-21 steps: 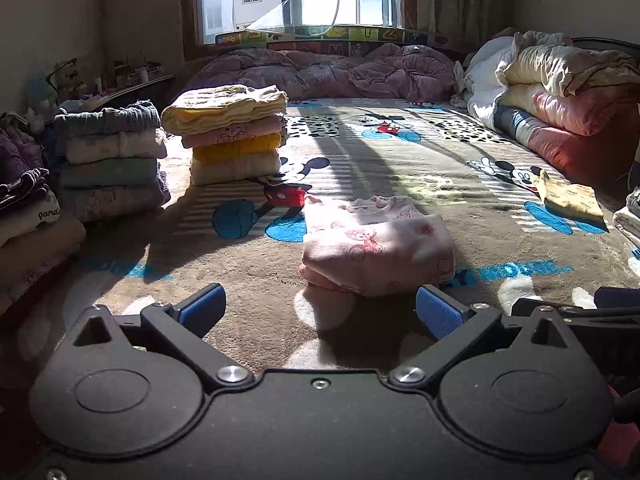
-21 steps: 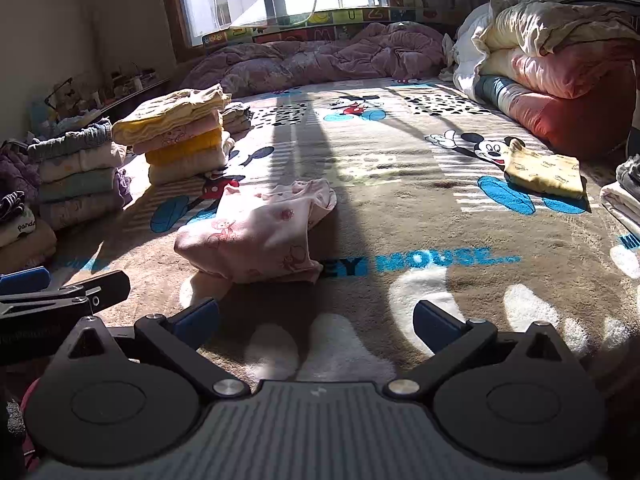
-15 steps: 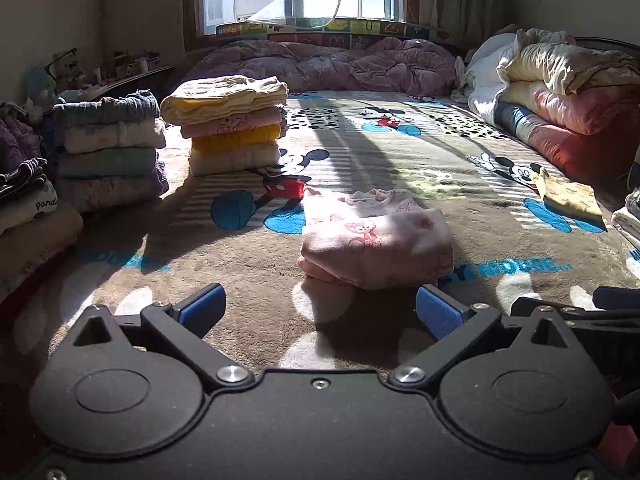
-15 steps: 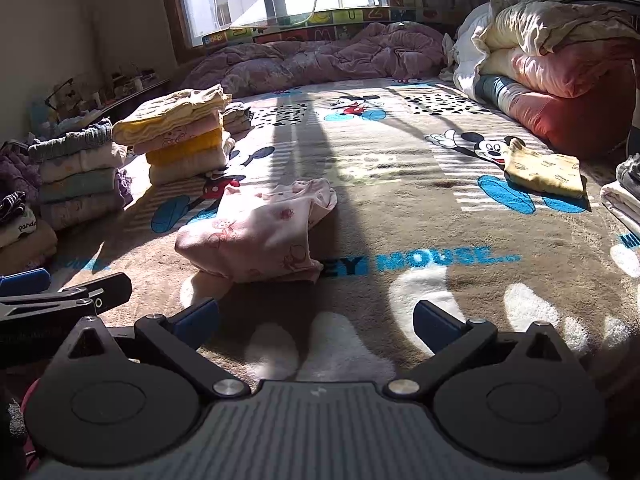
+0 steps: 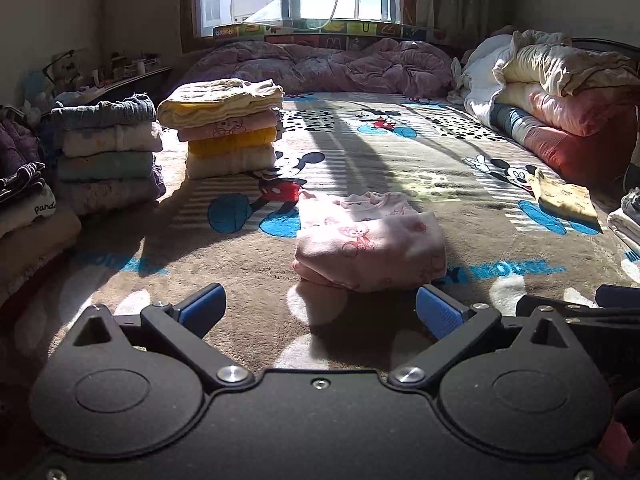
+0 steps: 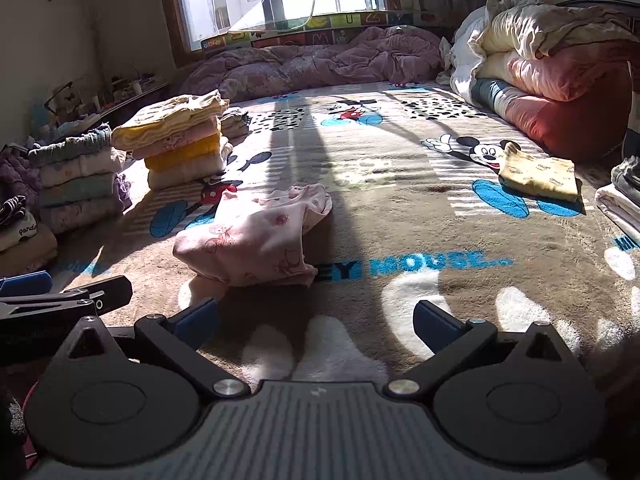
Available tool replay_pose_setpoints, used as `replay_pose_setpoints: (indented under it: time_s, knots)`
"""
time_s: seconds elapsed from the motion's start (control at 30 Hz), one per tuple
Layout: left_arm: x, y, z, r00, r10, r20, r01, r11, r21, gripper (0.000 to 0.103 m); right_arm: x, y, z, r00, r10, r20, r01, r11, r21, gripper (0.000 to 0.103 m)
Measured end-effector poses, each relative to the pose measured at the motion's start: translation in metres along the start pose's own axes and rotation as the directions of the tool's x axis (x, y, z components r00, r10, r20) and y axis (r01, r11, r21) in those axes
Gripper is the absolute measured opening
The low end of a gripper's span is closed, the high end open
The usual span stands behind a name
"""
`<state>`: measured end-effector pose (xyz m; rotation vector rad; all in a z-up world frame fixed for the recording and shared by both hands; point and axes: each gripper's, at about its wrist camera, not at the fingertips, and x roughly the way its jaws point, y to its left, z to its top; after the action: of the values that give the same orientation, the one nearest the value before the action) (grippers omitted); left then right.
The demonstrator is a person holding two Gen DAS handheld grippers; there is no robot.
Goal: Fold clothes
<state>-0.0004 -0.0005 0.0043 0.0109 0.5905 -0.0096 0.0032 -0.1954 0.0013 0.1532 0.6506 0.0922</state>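
A cartoon-mouse carpet (image 5: 248,268) covers the floor up to a rumpled purple quilt (image 5: 320,66) under the window, with rolled bedding (image 5: 560,92) heaped along the right side. To judge from what lies here, the folding is well along: two neat stacks stand at the left, a grey-topped stack (image 5: 106,152) showing about four or five folded pieces and a yellow-topped stack (image 5: 228,128) showing four, with more piled clothes at the far left edge that cannot be counted. The pink printed garment (image 5: 368,240) lies in the middle of the carpet, doubled over but with its far end loose and spread in the right wrist view (image 6: 256,236), so it seems to want one more fold or tidying and then stacking. One small yellow folded piece (image 6: 540,178) rests alone at the right. The left gripper (image 5: 320,312) and the right gripper (image 6: 316,322) both hover just short of the pink garment, jaws spread wide, nothing between them.
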Motion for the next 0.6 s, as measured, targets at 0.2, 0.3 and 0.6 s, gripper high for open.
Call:
replay_pose_setpoints:
  time_s: [0.2,0.3,0.6]
  knots:
    - [-0.0021,-0.0008,-0.001,1.0,-0.012,0.001,0.012,1.0,0.006,0.103,-0.0046,0.002,0.0014,1.0,0.001,0.005,-0.001,1.0,-0.006,0.102]
    - [-0.0031,-0.0008,-0.0012,1.0,-0.014,0.001,0.014,1.0,0.006,0.103,-0.0068,0.0063,0.0006,1.0,0.001,0.005,-0.001,1.0,-0.013,0.102]
    - [-0.0064,0.0003,-0.0015,1.0,-0.016,0.004,0.016,1.0,0.002,0.103,-0.0091,0.008,-0.0012,1.0,0.003,0.008,-0.003,1.0,-0.022,0.102]
